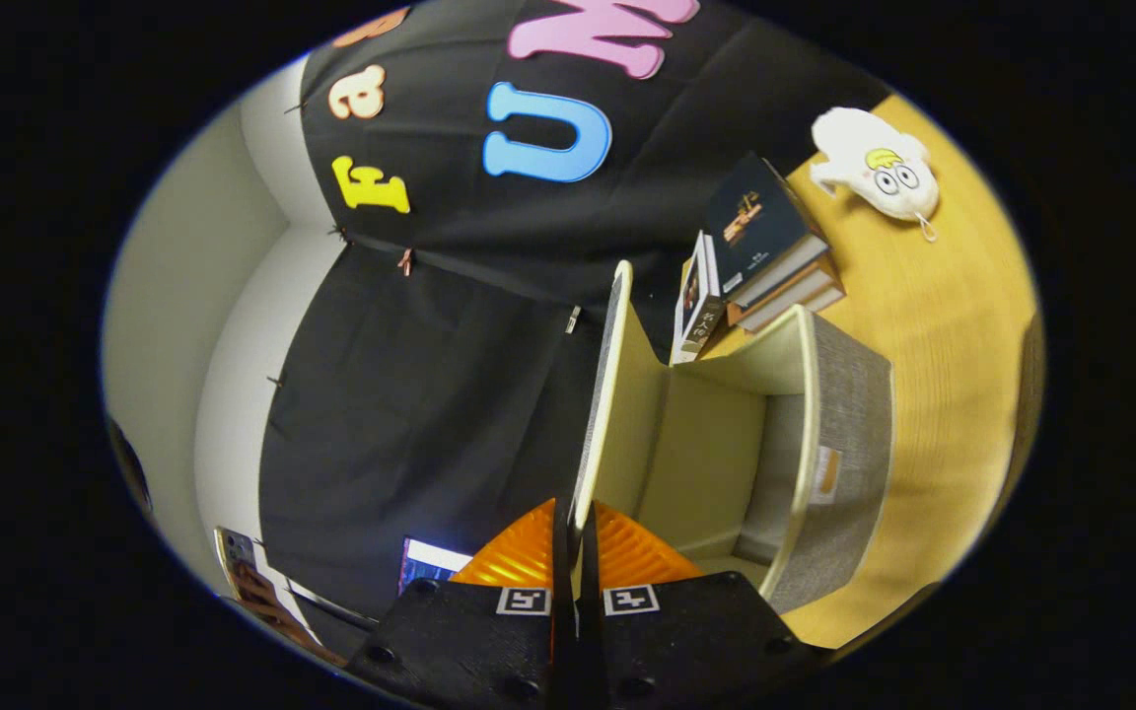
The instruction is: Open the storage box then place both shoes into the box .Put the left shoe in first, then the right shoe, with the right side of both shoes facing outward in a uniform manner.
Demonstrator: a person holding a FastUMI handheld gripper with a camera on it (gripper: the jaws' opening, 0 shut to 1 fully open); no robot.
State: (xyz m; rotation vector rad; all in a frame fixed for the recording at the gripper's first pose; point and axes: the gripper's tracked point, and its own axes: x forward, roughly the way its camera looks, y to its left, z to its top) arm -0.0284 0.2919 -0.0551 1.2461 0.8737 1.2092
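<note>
The view is rolled sideways. A grey fabric storage box with a pale cream inside stands on the wooden table, its inside bare. Its lid is swung up and stands edge-on to me. My gripper is shut on the lid's near edge, with a finger pressing on each face of the thin panel.
A stack of books sits just beyond the box, with a smaller book leaning beside it. A white plush toy lies farther out on the table. The black cloth wall hangs behind the lid.
</note>
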